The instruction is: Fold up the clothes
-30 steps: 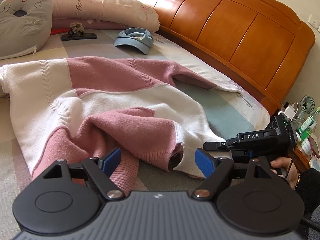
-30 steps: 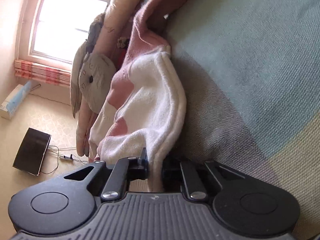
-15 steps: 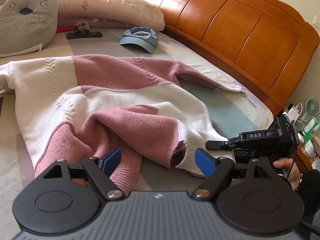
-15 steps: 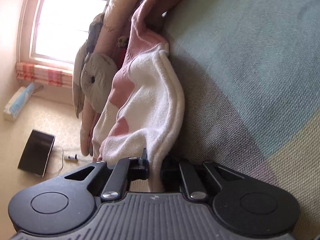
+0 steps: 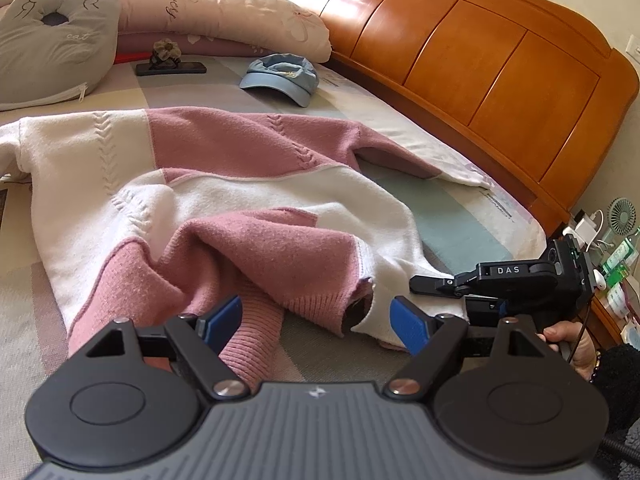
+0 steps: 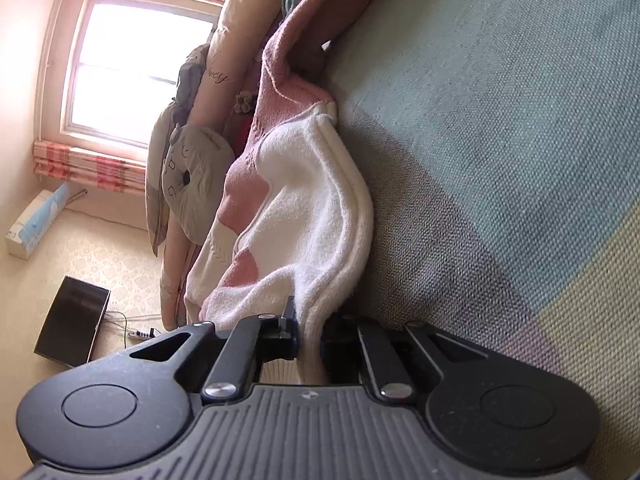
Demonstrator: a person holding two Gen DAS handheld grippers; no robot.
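Count: one sweater [image 5: 224, 200], pink and white, lying spread on the bed [image 5: 452, 216] with its lower part bunched and one sleeve reaching toward the headboard [image 5: 480, 52]. One blue cap [image 5: 280, 78] sits beyond it, apart from the sweater. One dark phone [image 5: 172, 68] with a small flower ornament on it lies near the pillows. One grey cat-face cushion [image 5: 56, 36] and one long pink pillow [image 5: 240, 20] rest at the far end.

Two claws. Left claw [image 5: 316, 320]: blue pads wide apart, hovering just over the bunched pink hem, nothing between them. Right claw [image 6: 310, 340]: pads together, clamped on the white edge of the sweater at the bed's side; a hand [image 5: 568, 340] holds its grip.

Surface: woven bed cover in teal, grey and cream blocks. Room: orange wooden headboard, window [image 6: 136, 64] with red-checked curtains, pale patterned floor with one dark box [image 6: 72, 332] and a cable, small fan [image 5: 622, 216] on a side stand.
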